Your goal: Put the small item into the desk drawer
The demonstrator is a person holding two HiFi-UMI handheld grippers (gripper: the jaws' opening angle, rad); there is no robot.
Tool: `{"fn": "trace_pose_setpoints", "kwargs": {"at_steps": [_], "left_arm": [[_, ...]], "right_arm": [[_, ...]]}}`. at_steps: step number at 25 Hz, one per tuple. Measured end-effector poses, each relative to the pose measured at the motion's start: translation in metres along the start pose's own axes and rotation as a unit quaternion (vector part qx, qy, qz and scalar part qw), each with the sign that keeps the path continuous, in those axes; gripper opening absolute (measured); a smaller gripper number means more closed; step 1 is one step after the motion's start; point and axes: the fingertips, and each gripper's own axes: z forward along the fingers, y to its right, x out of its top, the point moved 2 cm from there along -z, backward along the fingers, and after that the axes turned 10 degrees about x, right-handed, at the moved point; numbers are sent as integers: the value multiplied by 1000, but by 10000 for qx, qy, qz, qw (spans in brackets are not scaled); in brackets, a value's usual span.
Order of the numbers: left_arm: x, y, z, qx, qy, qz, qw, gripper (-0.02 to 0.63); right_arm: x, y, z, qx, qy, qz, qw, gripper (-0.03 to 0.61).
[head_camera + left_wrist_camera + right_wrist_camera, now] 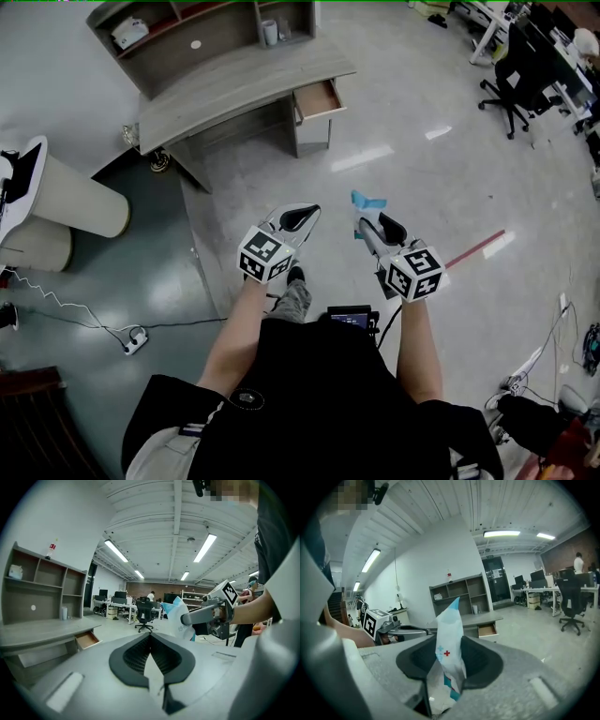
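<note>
A grey desk (246,82) stands ahead on the floor, its small drawer (319,98) pulled open at the right end. The drawer (487,630) also shows in the right gripper view, far beyond the jaws. My right gripper (375,221) is shut on a small white and blue packet (367,202) with a red cross (449,641), which sticks up from between the jaws. My left gripper (298,217) hangs beside it, jaws together with nothing in them (151,653). Both grippers are held well short of the desk.
A shelf hutch (202,28) sits on the desk top. A white round column (80,199) stands at the left. A power strip with its cable (134,339) lies on the floor nearby. An office chair (514,82) and more desks are at the far right.
</note>
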Motion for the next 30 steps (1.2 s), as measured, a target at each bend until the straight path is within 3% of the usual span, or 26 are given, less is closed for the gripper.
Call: {"fn": "trace_pose_setpoints", "kwargs": {"at_steps": [15, 30], "left_arm": [[21, -96, 60, -299, 62, -14, 9995, 3], [33, -149, 79, -606, 56, 13, 9981, 2]], "right_arm": [[39, 53, 80, -398, 5, 41, 9992, 152], [58, 64, 133, -576, -158, -109, 9982, 152]]}}
